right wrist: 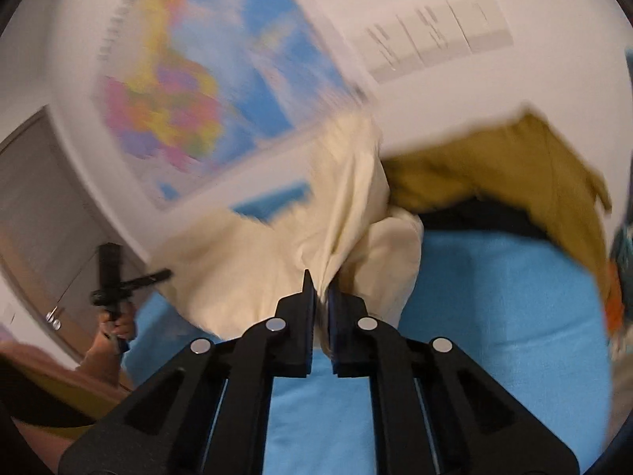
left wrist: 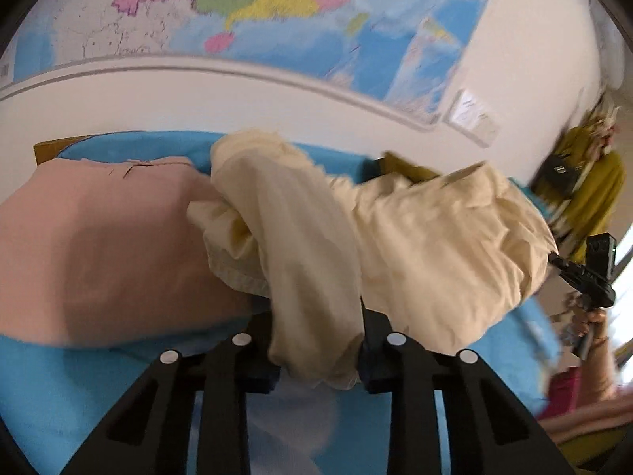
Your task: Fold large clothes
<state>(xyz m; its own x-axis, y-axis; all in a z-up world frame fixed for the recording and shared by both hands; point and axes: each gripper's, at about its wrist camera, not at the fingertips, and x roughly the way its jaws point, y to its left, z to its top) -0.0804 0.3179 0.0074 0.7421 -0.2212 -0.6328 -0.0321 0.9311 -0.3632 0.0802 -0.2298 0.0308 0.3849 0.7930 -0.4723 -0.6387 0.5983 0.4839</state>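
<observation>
A blue-covered tabletop (right wrist: 494, 316) fills the lower part of both views, under a wall map (left wrist: 277, 4). On the blue cover lies a flat pink garment (left wrist: 99, 245); the cream garment (left wrist: 415, 237) is bunched just beside it and lifted off the cover between the two grippers. A mustard garment (right wrist: 494, 166) is heaped behind the cream garment. The left gripper (left wrist: 320, 360) has a thick fold of cream garment pinched between its part-closed fingers. The right gripper (right wrist: 321, 316) has its fingers almost together, clamping a thin edge of the cream garment.
</observation>
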